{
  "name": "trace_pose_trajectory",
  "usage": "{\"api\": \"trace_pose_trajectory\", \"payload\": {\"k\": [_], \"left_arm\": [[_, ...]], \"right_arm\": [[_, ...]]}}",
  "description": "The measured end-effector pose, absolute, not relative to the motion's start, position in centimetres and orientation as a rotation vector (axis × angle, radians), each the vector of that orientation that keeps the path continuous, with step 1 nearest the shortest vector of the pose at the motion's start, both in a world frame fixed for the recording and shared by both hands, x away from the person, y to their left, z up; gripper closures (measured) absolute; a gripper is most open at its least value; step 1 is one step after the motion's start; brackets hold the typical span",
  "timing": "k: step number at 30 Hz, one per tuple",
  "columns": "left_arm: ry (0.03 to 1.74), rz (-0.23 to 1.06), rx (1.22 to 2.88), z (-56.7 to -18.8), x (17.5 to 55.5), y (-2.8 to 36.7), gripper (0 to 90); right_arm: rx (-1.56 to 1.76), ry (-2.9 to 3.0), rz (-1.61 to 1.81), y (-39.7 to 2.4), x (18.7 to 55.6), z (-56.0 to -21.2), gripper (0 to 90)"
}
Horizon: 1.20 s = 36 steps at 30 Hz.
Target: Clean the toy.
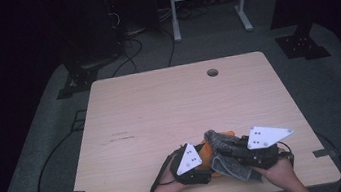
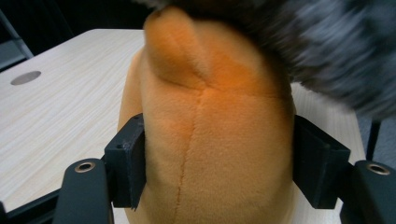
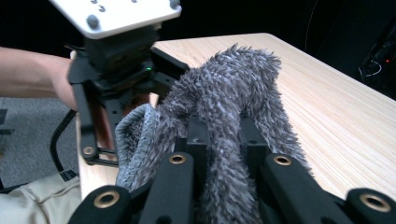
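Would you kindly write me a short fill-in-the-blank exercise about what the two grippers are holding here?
1. The left gripper is clamped on a plush toy coloured ____.
2. The right gripper pinches a fuzzy cloth coloured ____.
3. Both are held above a table made of ____.
4. The cloth lies ____ the toy's top.

Missing words: orange; grey; wood; over

grey furry cloth (image 2: 336, 51) blurred; orange plush (image 2: 210, 140) base cut off.
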<state>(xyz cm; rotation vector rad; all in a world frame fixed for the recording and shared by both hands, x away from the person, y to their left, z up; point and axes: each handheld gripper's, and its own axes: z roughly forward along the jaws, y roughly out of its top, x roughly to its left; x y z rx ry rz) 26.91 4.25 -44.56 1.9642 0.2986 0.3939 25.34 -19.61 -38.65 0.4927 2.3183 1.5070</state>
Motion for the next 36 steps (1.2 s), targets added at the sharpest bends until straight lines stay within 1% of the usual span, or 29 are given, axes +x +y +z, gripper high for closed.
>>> {"api": "trace_pose_trajectory", "payload": {"k": [4,8,10,11,13,14,17,19,21,23,25,26,28,29,30,32,34,36], "left_arm": [[0.279,0.374,1.963,-45.0,26.6,4.2,32.1],[0.246,0.381,1.981,-44.7,26.6,4.0,30.7],[0.276,0.366,1.978,-44.5,26.8,4.1,22.6],[0.296,0.359,1.976,-44.5,26.9,4.1,17.2],[0.316,0.351,1.984,-44.6,27.1,4.1,12.8],[0.309,0.350,1.983,-44.6,27.1,4.2,13.0],[0.270,0.375,1.984,-44.7,26.6,4.3,23.2],[0.224,0.397,1.993,-44.8,26.2,4.0,26.7],[0.170,0.416,2.002,-44.9,25.8,3.6,27.5],[0.142,0.437,2.022,-44.9,25.6,3.6,27.6],[0.133,0.410,2.021,-44.9,25.6,4.0,27.4],[0.138,0.398,2.015,-44.9,25.7,4.0,25.9],[0.182,0.363,2.004,-44.7,26.1,3.9,18.6],[0.197,0.359,2.007,-44.6,26.1,3.7,16.5],[0.186,0.374,2.003,-44.7,26.0,3.5,16.2],[0.161,0.403,2.011,-44.7,25.8,3.3,23.4],[0.157,0.404,2.016,-44.7,25.8,3.3,26.1],[0.138,0.400,2.016,-44.8,25.7,3.2,26.6]], "right_arm": [[0.620,2.294,1.509,-21.6,26.7,-39.5,78.1],[0.701,2.304,1.495,-23.4,27.1,-40.7,78.1],[0.704,2.306,1.487,-23.7,27.0,-40.7,78.1],[0.701,2.304,1.487,-23.6,26.9,-40.8,78.1],[0.700,2.300,1.487,-23.4,26.7,-40.9,78.1],[0.692,2.300,1.483,-23.1,26.5,-40.9,78.1],[0.660,2.306,1.468,-22.7,26.1,-40.4,78.2],[0.615,2.315,1.488,-22.1,25.5,-39.5,78.2],[0.547,2.320,1.530,-21.2,25.2,-38.6,78.1],[0.526,2.340,1.503,-20.6,25.1,-38.2,78.1],[0.526,2.369,1.515,-20.6,25.5,-38.5,78.1],[0.549,2.388,1.542,-21.1,25.9,-39.0,78.1],[0.577,2.396,1.559,-21.7,26.2,-39.6,78.2],[0.591,2.397,1.572,-22.0,26.3,-39.7,78.1],[0.596,2.398,1.563,-22.3,26.3,-39.7,78.1],[0.588,2.393,1.543,-22.5,26.1,-39.2,78.1],[0.551,2.377,1.538,-22.5,25.5,-38.4,78.1],[0.490,2.357,1.553,-22.0,24.9,-37.4,78.1]]}}
